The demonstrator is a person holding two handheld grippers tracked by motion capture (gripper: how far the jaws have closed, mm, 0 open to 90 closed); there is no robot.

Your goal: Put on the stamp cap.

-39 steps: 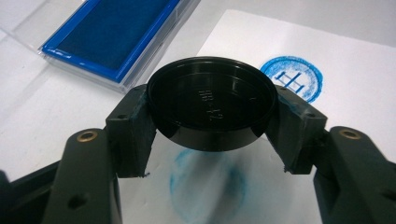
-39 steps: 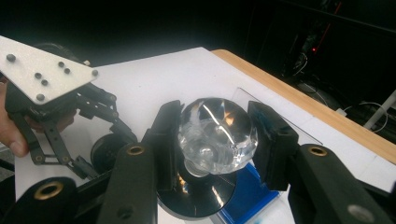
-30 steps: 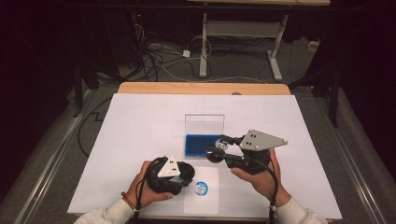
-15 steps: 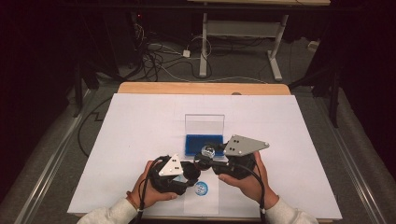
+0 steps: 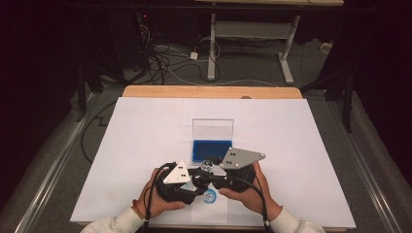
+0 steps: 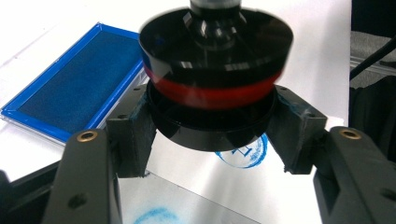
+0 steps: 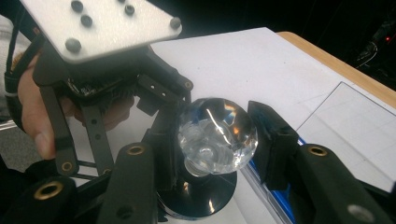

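stamp base (image 6: 212, 116): glossy black plastic | knob (image 7: 217, 135): clear, glassy | pad (image 6: 77, 91): matt blue

Nothing here reads as words or numbers. Just beyond the fingers (image 6: 133, 140) of the left gripper (image 6: 210, 135), a round blue stamp print (image 6: 243, 154) sits on the paper (image 6: 224, 191), its inner marks too blurred and half hidden by the stamp (image 6: 212, 84) to make out.

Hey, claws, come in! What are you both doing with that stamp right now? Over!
Left claw clamped on stamp base. Right claw around its clear knob, contact unclear. Ink pad open behind, blue print on paper below. Nothing in the way.
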